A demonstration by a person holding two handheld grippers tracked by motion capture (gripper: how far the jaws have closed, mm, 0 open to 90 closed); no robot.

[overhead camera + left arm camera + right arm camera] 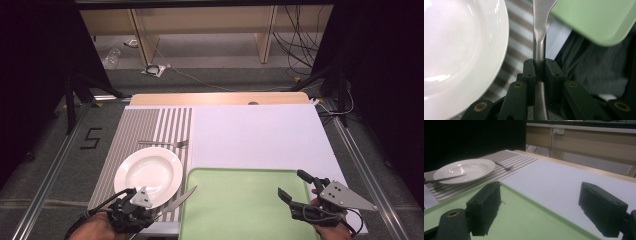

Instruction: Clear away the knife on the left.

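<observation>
Partly cut off: knife (539,37) tip, handle clamped in left tool (539,71).

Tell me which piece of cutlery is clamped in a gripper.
The knife, clamped by its handle in the left gripper beside the plate. The fork lies free on the striped placemat.

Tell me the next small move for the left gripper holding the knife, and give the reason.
Probably carry the knife a little right and set it on the striped placemat beside the plate. The left gripper is clamped on its handle, the blade hangs between plate and green tray, and the fork already lies beyond the plate.
</observation>
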